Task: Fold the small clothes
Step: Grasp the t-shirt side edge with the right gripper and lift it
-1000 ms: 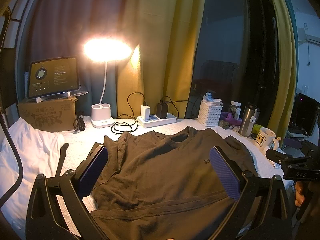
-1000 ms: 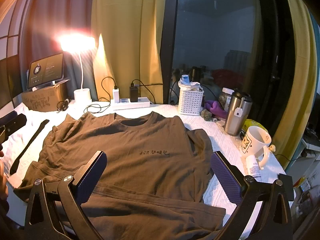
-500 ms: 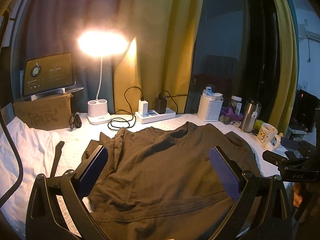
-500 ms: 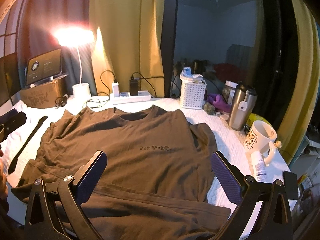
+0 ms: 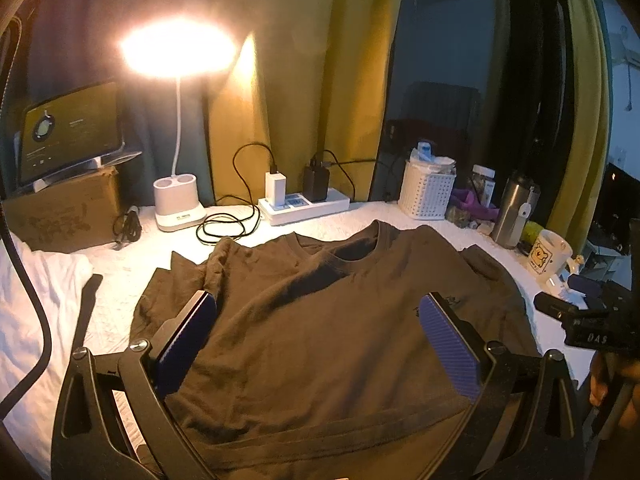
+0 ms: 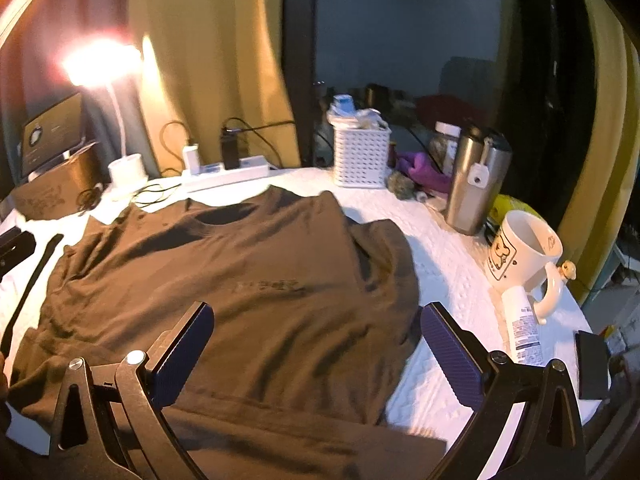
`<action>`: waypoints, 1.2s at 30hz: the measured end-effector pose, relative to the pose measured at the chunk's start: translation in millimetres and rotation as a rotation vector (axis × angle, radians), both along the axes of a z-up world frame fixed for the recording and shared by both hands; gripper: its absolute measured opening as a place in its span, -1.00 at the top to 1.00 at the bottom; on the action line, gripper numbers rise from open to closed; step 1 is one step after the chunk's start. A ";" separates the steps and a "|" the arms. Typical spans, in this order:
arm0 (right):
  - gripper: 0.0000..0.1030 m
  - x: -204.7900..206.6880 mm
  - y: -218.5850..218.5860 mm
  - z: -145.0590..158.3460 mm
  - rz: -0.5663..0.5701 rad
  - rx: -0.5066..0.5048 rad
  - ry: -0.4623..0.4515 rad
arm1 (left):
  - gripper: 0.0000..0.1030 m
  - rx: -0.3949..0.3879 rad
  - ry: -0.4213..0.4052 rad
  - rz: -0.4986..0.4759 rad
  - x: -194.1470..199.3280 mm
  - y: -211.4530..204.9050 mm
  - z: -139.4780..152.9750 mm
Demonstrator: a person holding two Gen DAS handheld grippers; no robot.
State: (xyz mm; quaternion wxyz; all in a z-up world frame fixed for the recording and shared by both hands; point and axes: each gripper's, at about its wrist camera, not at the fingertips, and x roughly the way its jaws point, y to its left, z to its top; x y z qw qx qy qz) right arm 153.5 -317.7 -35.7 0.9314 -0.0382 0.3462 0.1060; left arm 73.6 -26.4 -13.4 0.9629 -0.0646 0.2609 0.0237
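The left tongs (image 5: 318, 344) hang above the lower front of the brown T-shirt (image 5: 320, 320), released, their blue pads (image 5: 186, 340) spread wide with nothing between them. The right tongs (image 6: 316, 354) sit likewise released and empty, low over the shirt's hem near its right side, pointing toward the window. A hand (image 5: 612, 388) grips the right tool's handle at the edge of the left view. The shirt lies spread face up on the white-covered bench (image 6: 448, 264), collar toward the lit lamp (image 5: 176, 200) and power strip (image 5: 304, 206), sleeves partly tucked. To its right stand a white basket (image 6: 362, 156), steel tumbler (image 6: 476, 184) and mug (image 6: 524, 252).
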 end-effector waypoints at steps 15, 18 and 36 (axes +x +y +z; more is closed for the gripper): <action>-0.83 86.2 -40.6 -19.4 -0.007 -0.001 0.077 | -0.95 -0.007 0.107 0.009 77.2 -16.8 -15.4; -0.59 108.3 -46.0 -26.9 0.009 0.004 0.104 | -0.95 -0.003 0.129 0.006 93.0 -20.5 -19.6; -0.04 220.8 -65.5 -87.2 0.082 0.094 0.283 | -0.95 0.012 0.204 0.023 141.2 -7.7 -40.8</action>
